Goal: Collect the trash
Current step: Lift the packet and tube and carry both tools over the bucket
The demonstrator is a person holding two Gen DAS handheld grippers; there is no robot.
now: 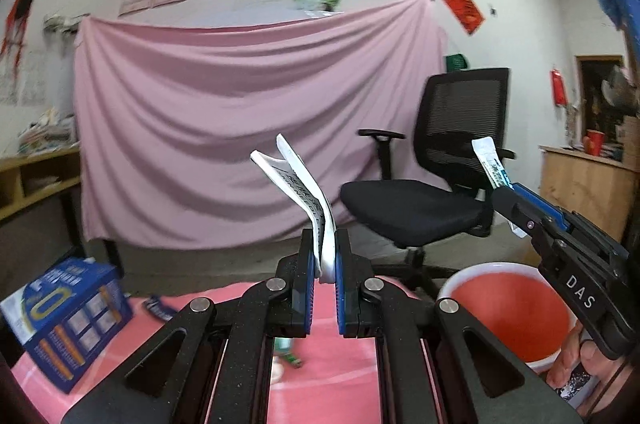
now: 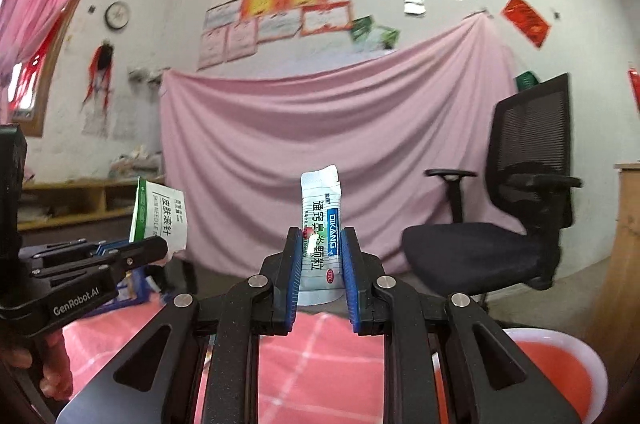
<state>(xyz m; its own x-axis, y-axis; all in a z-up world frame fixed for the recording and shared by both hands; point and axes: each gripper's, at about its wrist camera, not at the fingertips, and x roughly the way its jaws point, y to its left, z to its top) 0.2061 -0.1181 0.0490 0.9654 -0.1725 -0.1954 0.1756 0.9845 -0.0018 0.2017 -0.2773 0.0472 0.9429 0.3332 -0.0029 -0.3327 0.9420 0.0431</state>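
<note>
My left gripper (image 1: pixel 324 266) is shut on a white paper packet (image 1: pixel 298 184) with black print, held upright above the pink tablecloth. The same packet shows green and white in the right wrist view (image 2: pixel 158 212), with the left gripper (image 2: pixel 160 248) at the left. My right gripper (image 2: pixel 320 272) is shut on a white and blue sachet (image 2: pixel 320 220), held upright. In the left wrist view the right gripper (image 1: pixel 502 190) holds that sachet (image 1: pixel 490 162) above the red bucket (image 1: pixel 508 308).
A blue box (image 1: pixel 66 320) lies on the pink tablecloth (image 1: pixel 320 364) at the left, with a small green wrapper (image 1: pixel 288 354) near the middle. A black office chair (image 1: pixel 432 180) stands behind the table. A pink sheet (image 1: pixel 240 124) hangs on the wall.
</note>
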